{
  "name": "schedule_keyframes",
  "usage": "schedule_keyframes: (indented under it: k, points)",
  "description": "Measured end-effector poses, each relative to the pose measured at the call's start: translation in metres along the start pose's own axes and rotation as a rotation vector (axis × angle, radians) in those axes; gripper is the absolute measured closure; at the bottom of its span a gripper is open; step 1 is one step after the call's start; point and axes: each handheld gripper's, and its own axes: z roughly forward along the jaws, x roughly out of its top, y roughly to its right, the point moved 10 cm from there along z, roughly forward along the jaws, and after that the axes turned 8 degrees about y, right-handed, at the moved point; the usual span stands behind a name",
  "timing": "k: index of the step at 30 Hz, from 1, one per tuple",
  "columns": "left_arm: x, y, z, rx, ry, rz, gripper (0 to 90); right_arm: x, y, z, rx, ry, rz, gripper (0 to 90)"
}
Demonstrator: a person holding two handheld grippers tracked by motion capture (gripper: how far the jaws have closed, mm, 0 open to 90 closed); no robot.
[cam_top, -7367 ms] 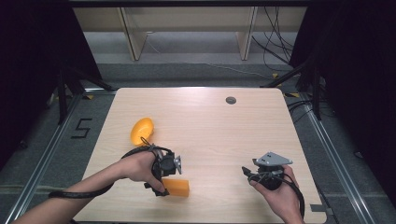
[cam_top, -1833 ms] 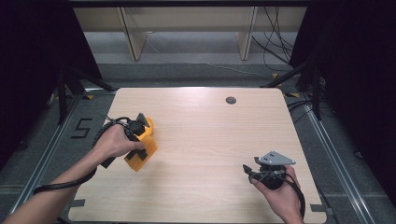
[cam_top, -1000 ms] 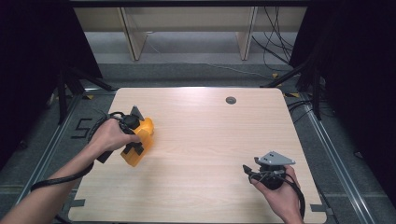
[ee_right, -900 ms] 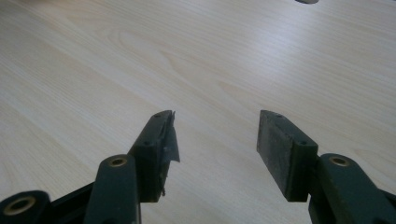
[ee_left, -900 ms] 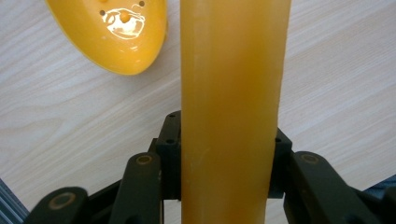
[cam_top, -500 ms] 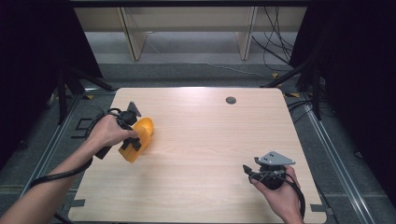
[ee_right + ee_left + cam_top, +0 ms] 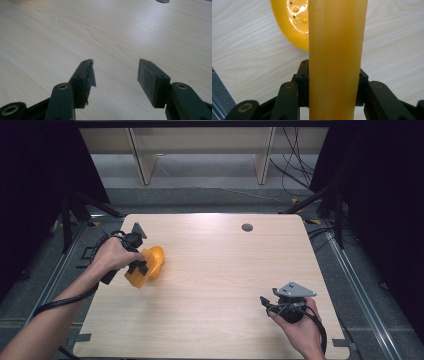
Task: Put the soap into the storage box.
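Observation:
My left gripper (image 7: 139,268) is shut on an orange block (image 7: 136,278) near the table's left edge. In the left gripper view the orange block (image 7: 337,62) stands upright between the jaws of the left gripper (image 7: 332,77). Right behind it lies an orange rounded piece (image 7: 294,25) with small holes, seen as a round orange shape (image 7: 156,257) in the high view. Whether block and rounded piece touch I cannot tell. My right gripper (image 7: 266,303) rests at the front right of the table. The right gripper (image 7: 115,75) stands open over bare wood.
The light wooden table (image 7: 225,270) has a dark round grommet (image 7: 247,227) near its far edge, also at the top of the right gripper view as a grommet (image 7: 162,1). Black cables trail from both grippers. Shelving legs and floor cables lie beyond the table.
The left gripper carried the orange block from the table's front middle to the left, up against the orange rounded piece, and turned it slightly. The right gripper has stayed still.

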Motion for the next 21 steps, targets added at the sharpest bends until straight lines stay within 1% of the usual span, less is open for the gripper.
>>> schedule_keyframes:
  k: [1,2,5,7,8,9,12,13,14,15,17,18,19,21]
  points:
    - [0.0,0.0,0.0,0.0,0.0,0.0,60.5,0.0,0.0,0.0,0.0,-0.001,-0.001,46.5]
    - [0.002,-0.001,0.001,0.003,0.018,-0.009,60.5,0.0,0.0,0.0,-0.001,0.002,-0.002,46.4]
    - [0.003,-0.003,0.0,0.003,0.005,-0.009,60.4,0.0,0.001,0.0,-0.002,0.005,-0.001,46.4]
    - [0.004,-0.003,0.001,0.006,0.011,-0.019,60.5,0.0,0.001,0.0,-0.001,0.003,-0.004,46.4]
    - [0.005,-0.004,0.001,0.007,0.009,-0.018,60.5,0.0,0.0,0.0,0.001,0.001,-0.002,46.4]
    - [0.005,-0.004,0.002,0.004,0.011,-0.027,60.5,0.0,0.0,0.0,0.001,-0.003,-0.005,46.4]
    - [0.006,-0.005,0.002,0.005,0.009,-0.024,60.5,0.0,0.001,0.0,0.0,0.003,-0.003,46.4]
    - [0.008,-0.005,0.003,0.006,0.029,-0.035,60.5,0.0,0.001,0.0,-0.001,0.0,-0.005,46.4]
    - [0.008,-0.005,0.003,0.006,0.029,-0.035,60.5,0.0,0.001,0.0,-0.001,0.0,-0.005,46.4]
    - [0.008,-0.006,0.003,0.007,0.023,-0.032,60.5,0.0,0.003,0.0,-0.012,-0.002,-0.019,46.4]
    - [0.008,-0.006,0.001,0.003,0.014,-0.038,60.5,0.0,0.002,0.0,-0.009,-0.001,-0.016,46.3]
    - [0.009,-0.006,0.001,0.005,0.017,-0.038,60.5,0.0,0.002,0.0,-0.009,-0.001,-0.016,46.3]
    - [0.011,-0.007,0.001,0.008,0.032,-0.039,60.5,0.0,0.002,0.0,-0.009,-0.001,-0.016,46.2]
    - [0.011,-0.007,0.0,0.01,0.025,-0.038,60.5,-0.001,0.001,0.0,-0.002,-0.004,-0.008,46.2]
